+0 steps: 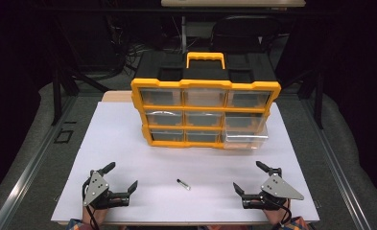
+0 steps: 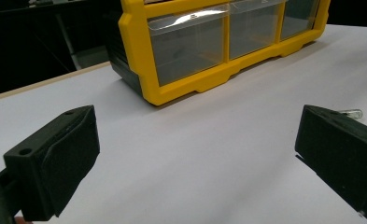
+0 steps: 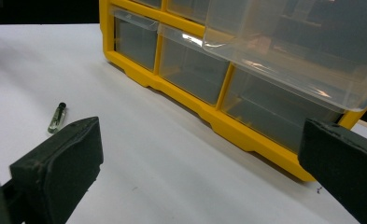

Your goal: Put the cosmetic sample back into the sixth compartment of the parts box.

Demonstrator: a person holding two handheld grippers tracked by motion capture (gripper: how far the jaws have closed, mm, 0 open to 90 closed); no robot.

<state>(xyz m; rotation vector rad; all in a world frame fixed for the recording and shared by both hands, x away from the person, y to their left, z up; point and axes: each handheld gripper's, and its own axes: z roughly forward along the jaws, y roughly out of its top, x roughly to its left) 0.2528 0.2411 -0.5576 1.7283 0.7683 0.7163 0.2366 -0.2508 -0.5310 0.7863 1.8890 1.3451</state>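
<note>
A yellow-framed organizer (image 1: 205,112) with clear drawers and a carry handle stands at the back of the white board (image 1: 128,143). Its right-hand drawer (image 1: 246,136) above the bottom row is pulled out; in the right gripper view this drawer (image 3: 288,46) overhangs the bottom row. A small clear vial (image 1: 183,184) with a dark cap lies on the board between the grippers. My left gripper (image 1: 122,176) rests open near the front left, empty, with the vial (image 2: 351,113) beyond its right jaw. My right gripper (image 1: 248,175) rests open at the front right, the vial (image 3: 57,118) beyond its left jaw.
A dark chair (image 1: 243,28) and cables sit behind the table. The board's front edge runs just beneath both hands. Bare white board lies between the grippers and the organizer (image 2: 195,46).
</note>
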